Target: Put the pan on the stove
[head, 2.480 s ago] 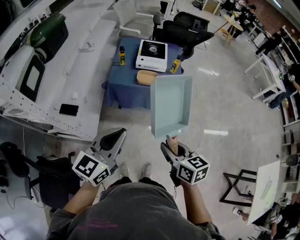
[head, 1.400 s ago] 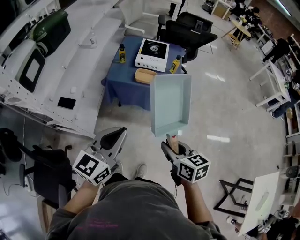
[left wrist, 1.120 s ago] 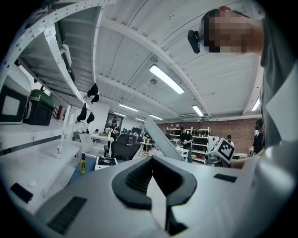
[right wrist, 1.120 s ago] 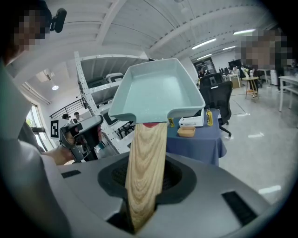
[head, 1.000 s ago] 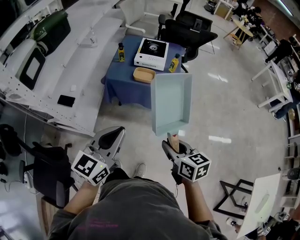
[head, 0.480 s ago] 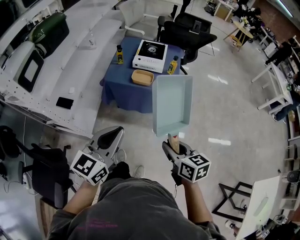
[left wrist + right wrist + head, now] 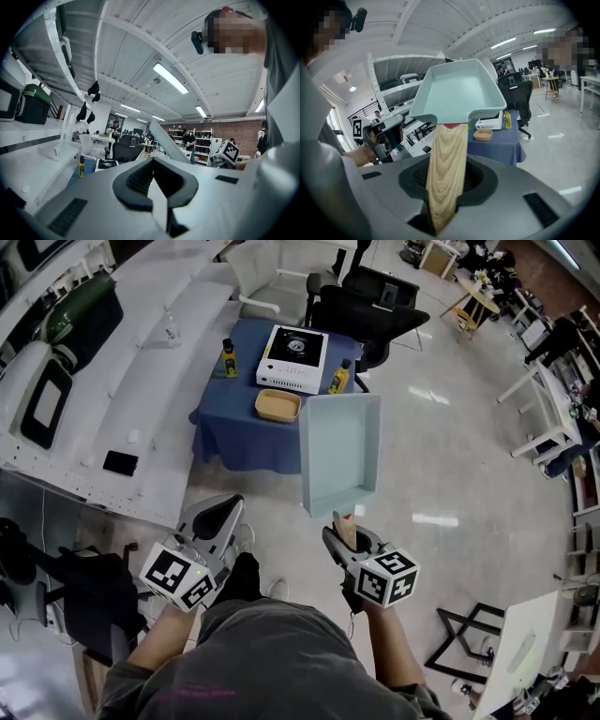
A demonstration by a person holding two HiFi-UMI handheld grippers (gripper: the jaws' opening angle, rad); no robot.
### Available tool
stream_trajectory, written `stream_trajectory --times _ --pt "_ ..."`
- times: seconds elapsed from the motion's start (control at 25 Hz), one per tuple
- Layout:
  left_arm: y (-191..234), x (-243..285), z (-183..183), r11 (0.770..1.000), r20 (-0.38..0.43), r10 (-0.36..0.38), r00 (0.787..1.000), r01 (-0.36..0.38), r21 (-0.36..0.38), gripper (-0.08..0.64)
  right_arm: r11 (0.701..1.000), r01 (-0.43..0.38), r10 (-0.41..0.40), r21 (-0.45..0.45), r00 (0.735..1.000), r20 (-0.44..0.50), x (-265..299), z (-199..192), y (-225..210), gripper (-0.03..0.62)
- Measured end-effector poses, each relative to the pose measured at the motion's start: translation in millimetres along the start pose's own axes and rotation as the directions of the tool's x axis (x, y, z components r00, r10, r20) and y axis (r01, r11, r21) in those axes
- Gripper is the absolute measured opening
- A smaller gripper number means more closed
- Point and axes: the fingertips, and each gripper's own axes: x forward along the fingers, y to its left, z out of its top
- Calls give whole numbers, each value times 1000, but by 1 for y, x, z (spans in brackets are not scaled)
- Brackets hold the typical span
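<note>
Workshop floor point(image 7: 450, 446) ahead: faced stove point(image 7: 292, 359) at counter's point(image 7: 234, 432) far edge; clamped pan point(image 7: 339, 454) by handle in right tongs point(image 7: 345, 532); held left tongs point(image 7: 221, 514) together, empty.

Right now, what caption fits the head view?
Right gripper holds the blue pan by its wooden handle, stove ahead on a table.

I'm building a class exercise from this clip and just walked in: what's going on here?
A person holds a gripper in each hand. The right gripper has its jaws closed on the wooden handle of a pale blue-green pan, carried in the air. The left gripper is shut and empty. The stove sits on a blue-covered table ahead; the pan is not yet there.
</note>
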Motion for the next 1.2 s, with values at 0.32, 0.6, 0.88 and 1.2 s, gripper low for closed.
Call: stream_trajectory --times 0.32,0.6,0.88,1.2 --pt "52 37 4 1000 -15 -18 1000 18 -18 2 1000 18 -18 15 1000 -12 48 30 -18 103" --pt "106 66 8 999 -28 -38 999 37 -31 2 999 32 -31 31 999 -21 97 56 -27 103" --pt "154 88 17 997 -36 -60 998 59 -44 2 997 62 -61 49 998 -31 137 83 -34 103" --pt "204 112 28 994 -44 -98 994 96 -51 2 993 100 -98 64 995 -34 177 112 -39 103"
